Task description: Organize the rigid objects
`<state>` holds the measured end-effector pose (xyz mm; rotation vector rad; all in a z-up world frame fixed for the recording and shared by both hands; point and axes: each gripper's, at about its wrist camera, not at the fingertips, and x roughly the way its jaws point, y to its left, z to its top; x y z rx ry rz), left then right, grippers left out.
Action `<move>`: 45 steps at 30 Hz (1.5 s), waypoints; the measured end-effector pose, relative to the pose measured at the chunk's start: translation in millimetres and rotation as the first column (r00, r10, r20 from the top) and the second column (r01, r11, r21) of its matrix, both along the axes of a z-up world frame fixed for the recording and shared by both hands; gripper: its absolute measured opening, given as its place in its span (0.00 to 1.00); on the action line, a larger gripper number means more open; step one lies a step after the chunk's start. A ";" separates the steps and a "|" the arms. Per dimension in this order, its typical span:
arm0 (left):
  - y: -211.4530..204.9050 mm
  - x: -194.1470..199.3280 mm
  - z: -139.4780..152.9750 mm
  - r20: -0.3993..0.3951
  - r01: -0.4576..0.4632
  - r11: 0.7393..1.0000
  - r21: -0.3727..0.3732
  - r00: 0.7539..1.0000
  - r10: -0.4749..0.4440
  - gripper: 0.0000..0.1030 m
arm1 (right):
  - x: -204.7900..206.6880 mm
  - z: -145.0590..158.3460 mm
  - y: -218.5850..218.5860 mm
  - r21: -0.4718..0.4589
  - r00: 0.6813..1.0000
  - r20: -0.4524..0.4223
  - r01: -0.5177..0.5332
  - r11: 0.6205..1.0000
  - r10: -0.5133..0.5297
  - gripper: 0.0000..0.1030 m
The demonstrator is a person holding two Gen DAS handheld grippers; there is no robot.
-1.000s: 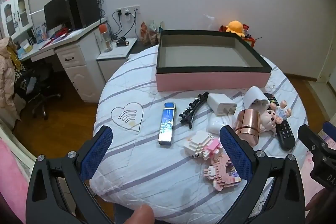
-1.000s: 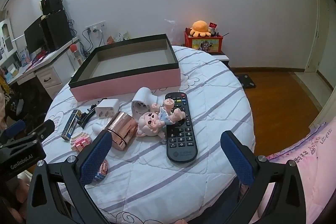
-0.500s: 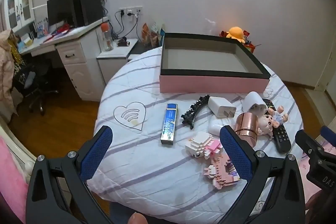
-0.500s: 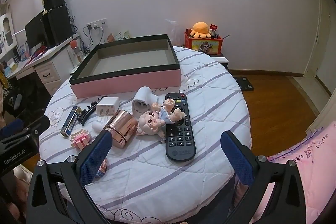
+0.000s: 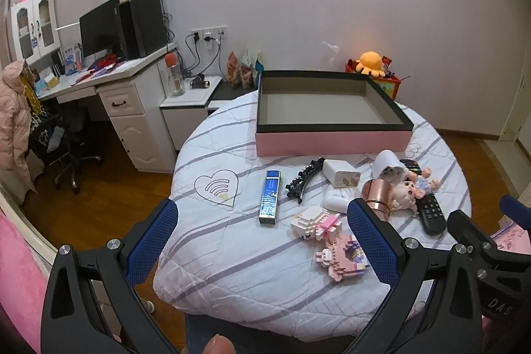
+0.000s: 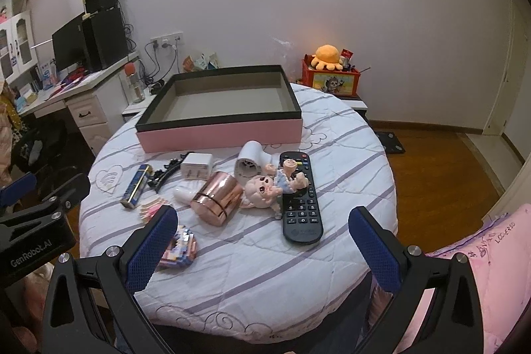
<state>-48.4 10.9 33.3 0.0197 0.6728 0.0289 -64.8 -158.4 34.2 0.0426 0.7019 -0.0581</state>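
An empty pink box with a black rim sits at the far side of a round table with a striped cloth. In front of it lie a blue bar, a black hair clip, a white charger, a copper cylinder, a doll, a black remote, a white tube and block figures. My left gripper and right gripper are open and empty, above the near edge.
A white desk with a monitor and drawers stands left of the table. A red toy box with an orange plush stands behind it. Wooden floor lies to the right, pink bedding at the near right.
Both grippers have drawn back and risen a little from the table, so the objects look smaller. Both stay open. Nothing on the table has moved.
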 end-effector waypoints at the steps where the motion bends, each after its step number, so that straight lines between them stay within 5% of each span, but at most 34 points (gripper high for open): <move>1: -0.4 -1.2 0.9 -0.001 0.002 1.000 0.000 1.000 -0.002 1.00 | -2.0 0.8 0.8 0.003 1.000 0.002 -0.002 1.000 0.002 1.00; 45: -2.8 -10.0 4.5 -0.018 0.003 1.000 -0.008 1.000 -0.003 1.00 | -10.3 3.8 -0.4 0.033 1.000 0.013 0.000 0.999 0.000 1.00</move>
